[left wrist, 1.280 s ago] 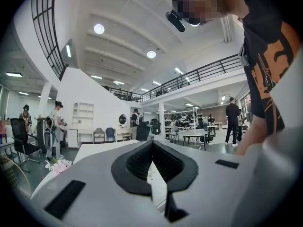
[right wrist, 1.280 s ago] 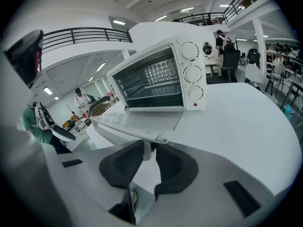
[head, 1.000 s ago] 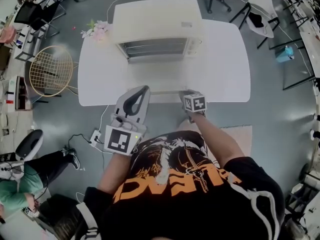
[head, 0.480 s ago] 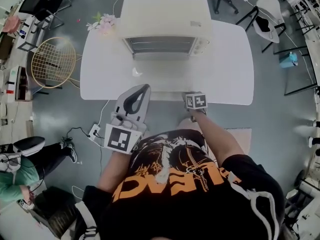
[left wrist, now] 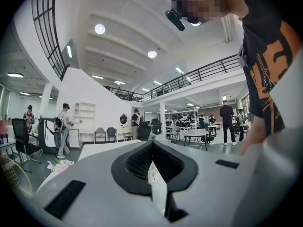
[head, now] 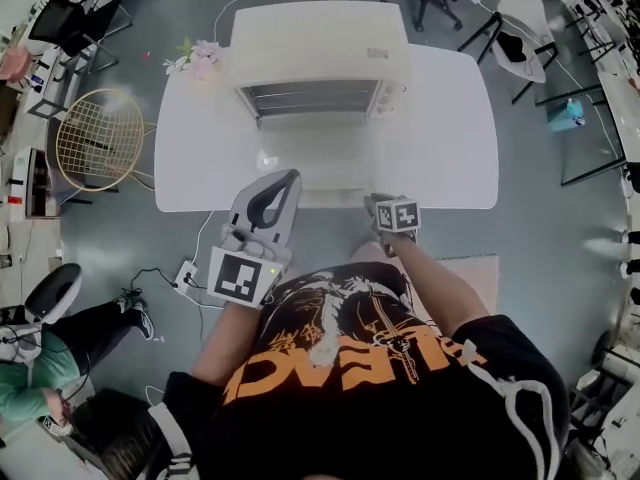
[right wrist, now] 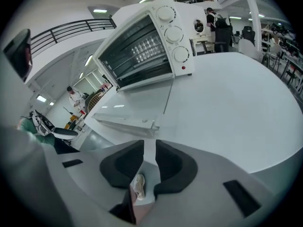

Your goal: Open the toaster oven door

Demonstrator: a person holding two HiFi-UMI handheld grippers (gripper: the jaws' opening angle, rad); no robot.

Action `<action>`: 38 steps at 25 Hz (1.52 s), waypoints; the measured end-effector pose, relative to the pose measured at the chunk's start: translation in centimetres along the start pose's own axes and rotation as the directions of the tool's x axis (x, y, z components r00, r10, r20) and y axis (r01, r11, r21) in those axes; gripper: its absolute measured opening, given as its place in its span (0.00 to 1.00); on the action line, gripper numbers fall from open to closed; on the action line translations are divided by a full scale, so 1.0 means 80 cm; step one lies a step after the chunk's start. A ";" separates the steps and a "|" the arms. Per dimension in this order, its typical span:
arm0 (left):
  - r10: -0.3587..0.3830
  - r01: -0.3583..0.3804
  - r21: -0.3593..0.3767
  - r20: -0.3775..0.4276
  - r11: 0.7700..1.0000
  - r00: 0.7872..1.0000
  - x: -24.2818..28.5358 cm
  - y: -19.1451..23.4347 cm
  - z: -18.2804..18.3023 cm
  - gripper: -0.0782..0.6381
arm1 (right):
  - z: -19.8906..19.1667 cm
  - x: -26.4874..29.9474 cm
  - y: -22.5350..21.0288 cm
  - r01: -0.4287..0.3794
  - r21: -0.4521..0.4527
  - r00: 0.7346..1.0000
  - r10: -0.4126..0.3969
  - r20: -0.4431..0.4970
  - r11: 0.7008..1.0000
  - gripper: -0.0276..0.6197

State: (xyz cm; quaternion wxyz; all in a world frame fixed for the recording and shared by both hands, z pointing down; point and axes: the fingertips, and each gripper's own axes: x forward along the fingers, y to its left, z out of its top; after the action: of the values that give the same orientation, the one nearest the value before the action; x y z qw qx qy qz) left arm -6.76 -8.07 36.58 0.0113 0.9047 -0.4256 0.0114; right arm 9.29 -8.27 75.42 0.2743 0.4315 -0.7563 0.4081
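Note:
The white toaster oven (head: 320, 43) stands at the back of the white table (head: 440, 138). Its glass door (head: 320, 158) is folded down flat, and the rack inside shows. In the right gripper view the oven (right wrist: 142, 46) and its lowered door (right wrist: 137, 108) lie just ahead. My right gripper (head: 378, 204) hovers at the table's front edge, just off the door's handle (right wrist: 125, 125). Its jaws are opening, with nothing between them (right wrist: 149, 143). My left gripper (head: 283, 178) is shut and empty, held off the table's front edge and pointing up into the room (left wrist: 152, 143).
A small bunch of flowers (head: 195, 60) lies at the table's back left corner. A round wire chair (head: 100, 140) stands left of the table, and office chairs (head: 525, 18) at the back right. A power strip (head: 190, 273) lies on the floor. A seated person (head: 40, 368) is at the lower left.
My right gripper has drawn back a little from the door's handle toward the person. The door lies open throughout. The left gripper has stayed in place.

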 end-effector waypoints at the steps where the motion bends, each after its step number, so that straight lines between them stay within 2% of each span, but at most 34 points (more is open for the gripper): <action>1: -0.002 0.002 -0.002 0.000 1.000 1.000 0.000 0.000 0.000 0.14 | 0.008 -0.009 0.001 0.004 -0.007 1.000 -0.004 0.031 1.000 0.18; 5: -0.007 0.007 -0.007 -0.005 1.000 1.000 0.001 0.000 -0.003 0.14 | 0.047 -0.041 0.014 0.002 -0.041 0.989 0.004 0.149 0.999 0.16; 12: -0.036 0.036 -0.012 0.003 0.999 0.999 0.013 -0.008 -0.002 0.14 | 0.110 -0.063 0.047 -0.038 -0.104 0.966 0.063 0.250 0.994 0.15; 17: -0.034 0.034 -0.016 0.006 0.999 0.999 0.013 -0.007 0.001 0.14 | 0.159 -0.103 0.087 -0.080 -0.153 0.928 0.130 0.350 0.985 0.15; 20: -0.033 0.033 -0.012 0.003 0.999 0.999 0.012 -0.007 0.000 0.14 | 0.191 -0.139 0.119 -0.111 -0.216 0.887 0.195 0.419 0.970 0.14; 23: -0.023 0.023 0.015 -0.003 1.000 1.000 0.009 0.003 -0.002 0.14 | 0.224 -0.179 0.154 -0.125 -0.302 0.831 0.266 0.489 0.945 0.13; 27: -0.005 0.005 0.023 0.017 1.000 1.000 0.006 0.015 0.017 0.14 | 0.261 -0.239 0.201 -0.101 -0.415 0.746 0.345 0.570 0.904 0.09; 32: -0.009 0.007 0.021 0.064 1.000 0.998 0.003 0.018 0.042 0.14 | 0.285 -0.301 0.246 -0.061 -0.505 0.660 0.415 0.627 0.861 0.07; 35: -0.020 0.018 0.028 0.088 0.999 0.996 0.002 0.012 0.055 0.14 | 0.293 -0.334 0.260 -0.055 -0.524 0.619 0.441 0.650 0.850 0.06; 38: -0.036 0.031 0.051 0.092 0.998 0.995 0.001 0.004 0.062 0.14 | 0.299 -0.358 0.270 -0.041 -0.541 0.594 0.456 0.663 0.840 0.06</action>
State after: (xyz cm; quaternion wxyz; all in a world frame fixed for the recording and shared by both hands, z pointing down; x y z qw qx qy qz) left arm -6.87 -8.47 31.65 -0.0305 0.9113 -0.4100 -0.0206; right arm 2.53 -10.03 32.88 -0.0414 0.3691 -0.9282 0.0221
